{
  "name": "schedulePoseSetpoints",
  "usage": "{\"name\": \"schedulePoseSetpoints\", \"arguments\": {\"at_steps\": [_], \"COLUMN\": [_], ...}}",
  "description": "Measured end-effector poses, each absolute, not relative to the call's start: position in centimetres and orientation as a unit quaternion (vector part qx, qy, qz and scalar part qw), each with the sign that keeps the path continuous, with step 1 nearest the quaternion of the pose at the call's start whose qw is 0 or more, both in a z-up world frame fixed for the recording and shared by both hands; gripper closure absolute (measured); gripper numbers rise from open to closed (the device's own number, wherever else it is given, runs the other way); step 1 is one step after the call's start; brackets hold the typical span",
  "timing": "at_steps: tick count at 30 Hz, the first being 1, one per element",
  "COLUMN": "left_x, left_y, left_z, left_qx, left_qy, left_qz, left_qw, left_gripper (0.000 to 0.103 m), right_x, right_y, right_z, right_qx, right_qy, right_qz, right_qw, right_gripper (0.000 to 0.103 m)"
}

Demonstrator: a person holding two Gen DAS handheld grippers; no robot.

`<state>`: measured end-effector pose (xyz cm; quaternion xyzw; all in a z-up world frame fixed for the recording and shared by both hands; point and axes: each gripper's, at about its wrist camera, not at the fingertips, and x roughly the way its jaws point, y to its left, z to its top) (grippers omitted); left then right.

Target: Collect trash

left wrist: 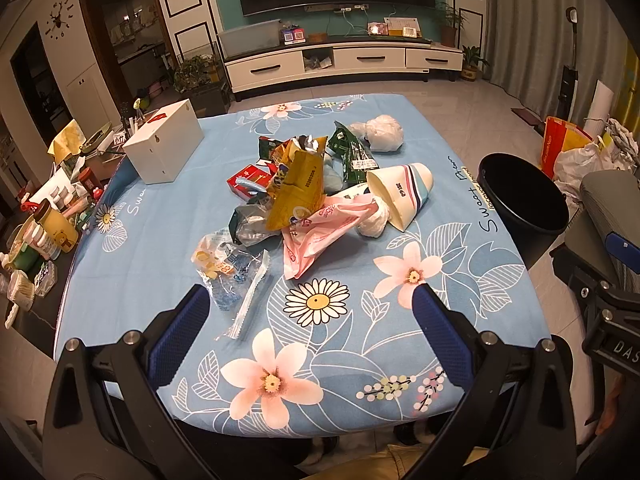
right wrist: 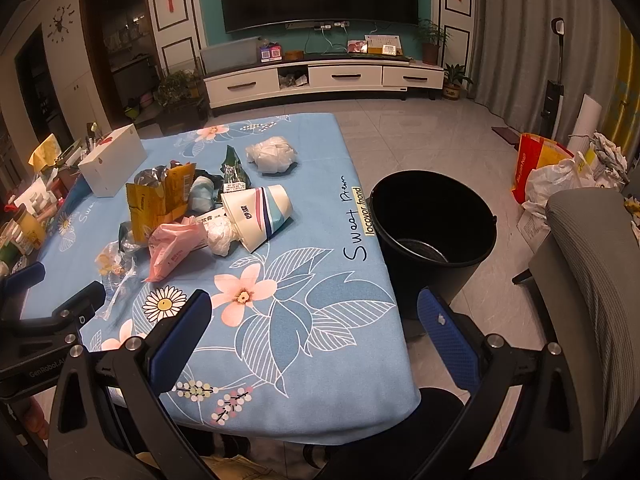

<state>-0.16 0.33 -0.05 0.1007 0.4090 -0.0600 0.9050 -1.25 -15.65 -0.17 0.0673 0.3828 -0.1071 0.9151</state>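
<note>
The surface (left wrist: 132,280) wears a matt woven cloth printed with flowers. Ahead of the left tool (left wrist: 310,300) lies a clear, crinkled plastic wrapper (left wrist: 236,276), glossy where light catches it. Beyond it, a pink plastic bag (left wrist: 320,232) looks thin and soft; the yellow snack packet (left wrist: 298,192) shows shiny foil inside. The paper cup (left wrist: 404,192) is smooth and printed; the white box (left wrist: 164,146) is matt. Both tools have textured blue pads (right wrist: 180,336) on matt black plastic with bright metal screws. Past the right tool (right wrist: 314,304), the black bucket (right wrist: 432,216) is smooth plastic, the floor (right wrist: 420,136) glossy tile.
</note>
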Motion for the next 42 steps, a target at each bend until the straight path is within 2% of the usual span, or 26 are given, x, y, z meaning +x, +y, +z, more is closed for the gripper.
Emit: {"name": "schedulePoseSetpoints", "arguments": {"at_steps": [8,14,25,28,32,37,40,42], "left_x": [0.4,1.3,3.4,4.1,5.5,7.8,8.9,9.7], "left_y": [0.7,4.1,10.6,11.1,11.9,11.8,11.7,11.5], "left_z": [-0.9,-2.1,-8.4,-8.7,-10.1,-12.2,-13.2,-13.8], "left_qx": [0.087,-0.022,-0.085,-0.086,-0.086,-0.065,-0.057,-0.051], "left_qy": [0.408,0.393,0.411,0.398,0.409,0.427,0.434,0.440], "left_qz": [-0.073,-0.154,-0.128,-0.128,-0.106,-0.087,-0.079,-0.076], "left_qw": [0.906,0.906,0.899,0.904,0.902,0.898,0.896,0.893], "left_gripper": [0.002,0.003,0.003,0.003,0.003,0.004,0.007,0.017], "right_x": [-0.9,0.2,4.7,6.4,9.3,12.1,13.8,14.6], "right_y": [-16.2,-17.0,-15.4,-13.9,-11.3,-9.6,-9.1,-8.9], "right_z": [-1.3,-3.3,-8.7,-9.4,-10.1,-11.1,-11.5,-11.7], "right_qx": [0.083,0.165,0.237,0.238,0.224,0.222,0.227,0.236], "right_qy": [0.385,0.375,0.422,0.427,0.434,0.436,0.433,0.429], "right_qz": [-0.093,0.014,0.130,0.163,0.190,0.195,0.191,0.193], "right_qw": [0.914,0.912,0.865,0.857,0.852,0.850,0.851,0.850], "right_gripper": [0.002,0.002,0.002,0.005,0.016,0.017,0.017,0.020]}}
